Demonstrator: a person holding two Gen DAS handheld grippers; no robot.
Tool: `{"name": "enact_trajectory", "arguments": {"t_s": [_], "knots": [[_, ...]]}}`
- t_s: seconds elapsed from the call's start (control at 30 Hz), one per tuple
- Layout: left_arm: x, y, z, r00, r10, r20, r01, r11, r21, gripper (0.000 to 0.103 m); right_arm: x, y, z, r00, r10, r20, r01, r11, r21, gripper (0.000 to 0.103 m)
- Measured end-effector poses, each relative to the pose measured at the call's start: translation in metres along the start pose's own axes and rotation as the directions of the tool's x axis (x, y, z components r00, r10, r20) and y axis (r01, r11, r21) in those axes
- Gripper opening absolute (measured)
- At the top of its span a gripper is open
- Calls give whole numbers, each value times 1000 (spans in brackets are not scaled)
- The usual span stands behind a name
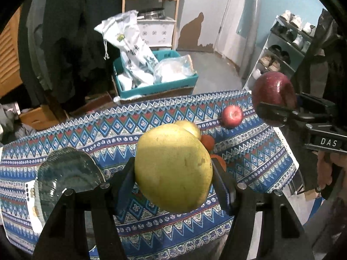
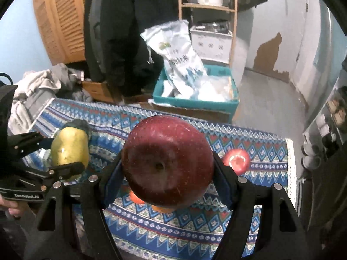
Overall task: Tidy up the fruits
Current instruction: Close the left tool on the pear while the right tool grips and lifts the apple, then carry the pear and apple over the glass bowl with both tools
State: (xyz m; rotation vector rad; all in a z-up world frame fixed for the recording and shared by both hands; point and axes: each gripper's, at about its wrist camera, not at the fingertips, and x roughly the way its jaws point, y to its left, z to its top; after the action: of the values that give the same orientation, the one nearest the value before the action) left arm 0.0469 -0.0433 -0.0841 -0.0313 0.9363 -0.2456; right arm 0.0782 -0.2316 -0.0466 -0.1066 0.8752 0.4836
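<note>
Left gripper (image 1: 173, 173) is clamping a yellow pear (image 1: 173, 169), right gripper (image 2: 168, 169) is gripping a red apple (image 2: 168, 160), both airborne over the tablecloth (image 1: 65, 130); glass plate (image 1: 65, 173) sitting empty, another apple (image 1: 232, 114), pear and oranges (image 1: 207, 142) still waiting.

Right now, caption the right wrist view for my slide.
Right tool holds a dark red apple above the patterned tablecloth.

The left hand-held gripper (image 1: 173, 171) is raised above the bench, both fingers pressed on a pear (image 1: 173, 169). The right hand-held gripper (image 2: 168, 162) is raised too, clamping an apple (image 2: 168, 160).
</note>
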Motion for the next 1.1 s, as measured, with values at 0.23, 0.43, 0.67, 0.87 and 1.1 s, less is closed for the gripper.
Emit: {"name": "enact_trajectory", "arguments": {"t_s": [0.23, 0.43, 0.67, 0.87, 1.1], "knots": [[-20, 4, 2, 999, -3, 34, 3, 1000, -5, 67, -10, 16, 8, 999, 40, 27, -40, 999, -18, 74], [-34, 12, 1, 999, -6, 47, 7, 999, -34, 67, -10, 30, 16, 997, 69, 37, -68, 997, -31, 74], [-48, 28, -1, 997, 19, 77, -14, 998, -59, 67, -5, 52, 25, 994, 104, 36, -101, 993, -58, 74], [-56, 48, -5, 996, 29, 81, -21, 995, -97, 67, 6, 75, 33, 991, 131, 17, -129, 988, -84, 74], [-63, 76, -14, 995, 48, 83, -35, 988, -153, 67, 22, 105, 40, 986, 169, -15, -169, 979, -112, 74]]}}
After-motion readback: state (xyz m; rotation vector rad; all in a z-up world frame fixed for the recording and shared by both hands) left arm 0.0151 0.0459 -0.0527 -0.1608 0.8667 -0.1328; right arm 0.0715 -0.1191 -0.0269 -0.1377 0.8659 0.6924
